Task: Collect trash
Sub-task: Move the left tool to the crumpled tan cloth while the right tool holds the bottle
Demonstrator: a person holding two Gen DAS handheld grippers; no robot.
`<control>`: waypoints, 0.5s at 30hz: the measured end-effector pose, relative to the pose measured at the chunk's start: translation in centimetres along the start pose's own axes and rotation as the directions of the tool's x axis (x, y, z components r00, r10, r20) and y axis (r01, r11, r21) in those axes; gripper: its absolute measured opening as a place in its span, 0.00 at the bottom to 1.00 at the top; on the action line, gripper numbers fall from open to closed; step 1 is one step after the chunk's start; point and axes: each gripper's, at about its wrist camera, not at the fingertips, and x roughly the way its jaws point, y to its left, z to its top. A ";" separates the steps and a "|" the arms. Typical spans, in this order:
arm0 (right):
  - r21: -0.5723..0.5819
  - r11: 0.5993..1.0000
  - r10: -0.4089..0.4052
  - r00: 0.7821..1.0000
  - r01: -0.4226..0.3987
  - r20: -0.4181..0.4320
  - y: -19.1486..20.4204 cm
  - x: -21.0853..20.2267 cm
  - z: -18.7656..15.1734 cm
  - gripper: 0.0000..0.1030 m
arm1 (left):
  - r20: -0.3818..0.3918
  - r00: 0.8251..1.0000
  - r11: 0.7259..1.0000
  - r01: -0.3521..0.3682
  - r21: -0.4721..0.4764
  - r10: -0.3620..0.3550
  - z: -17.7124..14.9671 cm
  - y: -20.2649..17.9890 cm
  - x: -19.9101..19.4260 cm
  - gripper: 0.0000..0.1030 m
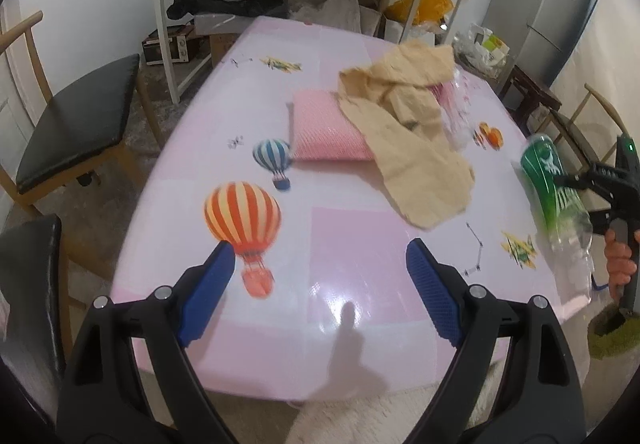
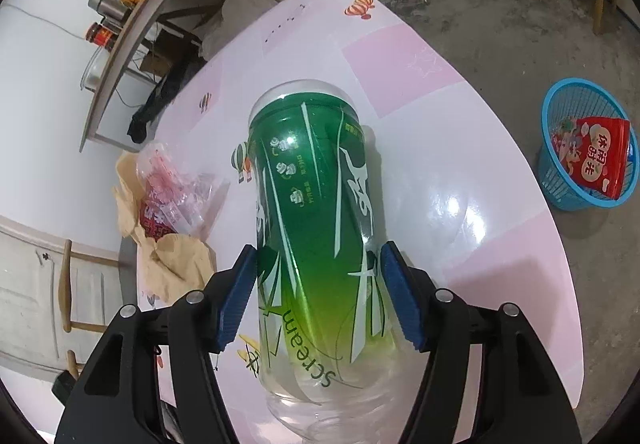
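Pink glossy table [image 1: 352, 244], bare across its near half; beige cloth [image 1: 404, 132] and pink pad [image 1: 324, 132] lie toward the far side. Blue basket [image 2: 560, 172] stands on the floor beyond the table's right edge. Right gripper [image 2: 318, 296] clamps the green-labelled plastic bottle [image 2: 316, 212] above the tabletop. Left gripper [image 1: 320, 284] hangs spread wide, holding nothing, over the near edge.

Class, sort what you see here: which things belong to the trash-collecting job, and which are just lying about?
Part of the job:
- bottle, clamped in the right gripper
- blue basket on the floor, red packet inside
- clear wrapper on the table
- left gripper, open

Just lying about:
- beige cloth
- pink cloth
- chair
- fridge
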 end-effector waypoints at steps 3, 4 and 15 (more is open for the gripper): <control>-0.010 1.000 0.001 1.000 -0.001 -0.018 0.1 -0.1 -0.1 0.65 | 0.023 1.000 1.000 0.014 -0.014 -0.014 1.6 0.7 0.1 0.81; -0.017 1.000 0.000 1.000 0.000 -0.026 0.1 -0.2 -0.2 0.66 | 0.028 0.999 1.000 0.021 -0.019 -0.020 2.2 0.9 0.2 0.81; -0.064 0.998 -0.012 0.999 0.008 -0.053 0.9 -0.2 -0.6 0.67 | 0.015 0.964 0.963 0.267 -0.046 -0.266 9.4 -0.8 3.3 0.81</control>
